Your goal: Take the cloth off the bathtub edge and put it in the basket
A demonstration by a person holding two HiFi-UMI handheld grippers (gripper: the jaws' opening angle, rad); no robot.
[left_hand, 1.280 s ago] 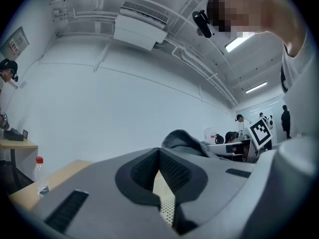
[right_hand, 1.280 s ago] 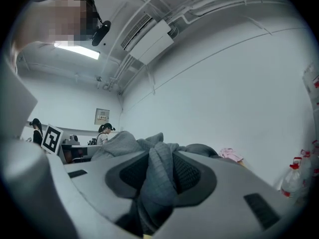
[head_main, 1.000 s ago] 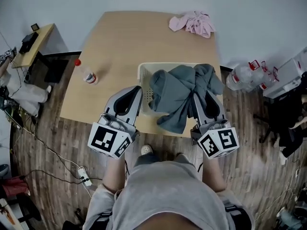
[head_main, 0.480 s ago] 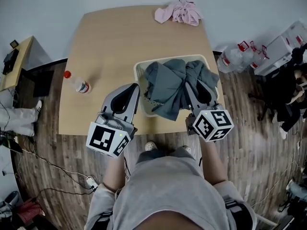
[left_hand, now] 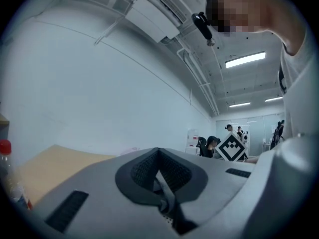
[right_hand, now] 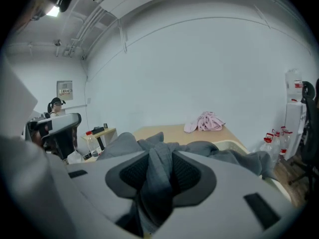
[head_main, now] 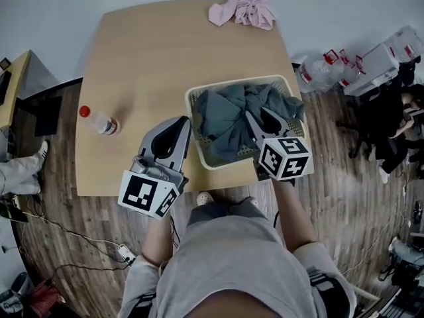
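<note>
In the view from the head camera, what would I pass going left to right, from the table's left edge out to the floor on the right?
Red-capped bottle → left tongs → basket holding the grey cloth → big water bottles on the floor.

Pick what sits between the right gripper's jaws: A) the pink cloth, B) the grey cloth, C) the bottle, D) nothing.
B: in the right gripper view, the right gripper is closed on a fold of the grey cloth, with the rest of the cloth heaped in the basket.
</note>
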